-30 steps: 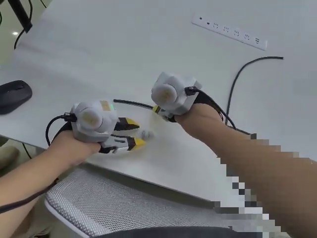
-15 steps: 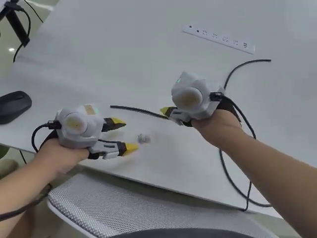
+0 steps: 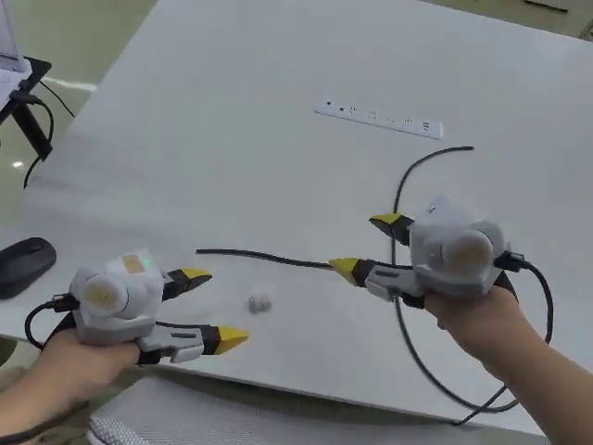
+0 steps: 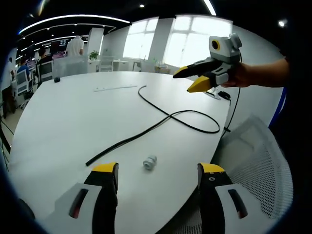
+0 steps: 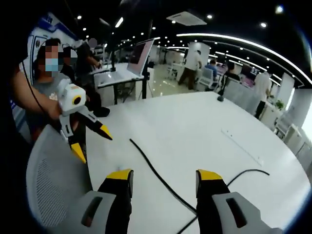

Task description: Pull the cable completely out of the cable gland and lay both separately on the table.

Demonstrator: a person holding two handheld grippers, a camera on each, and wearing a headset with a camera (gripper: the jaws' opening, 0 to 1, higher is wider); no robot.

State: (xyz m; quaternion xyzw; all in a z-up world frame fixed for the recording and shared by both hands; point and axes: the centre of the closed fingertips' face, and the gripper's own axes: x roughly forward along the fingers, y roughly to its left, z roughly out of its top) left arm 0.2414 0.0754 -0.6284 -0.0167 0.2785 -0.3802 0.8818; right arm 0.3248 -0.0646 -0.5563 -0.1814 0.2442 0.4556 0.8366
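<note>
Where the black cable (image 3: 269,259) crosses the white table (image 3: 278,93), part of its run is hidden behind the right gripper (image 3: 353,243), and its far loop hangs past the near rim. In the head view its straight stretch lies left to right, with the free end pointing left. Both grippers hover above the tabletop, each with its 2 jaws spread and empty. The left gripper (image 3: 225,306) faces the cable gland (image 3: 259,303), a small grey piece lying on the table near the cable but apart from it. It is too small to make out in detail.
</note>
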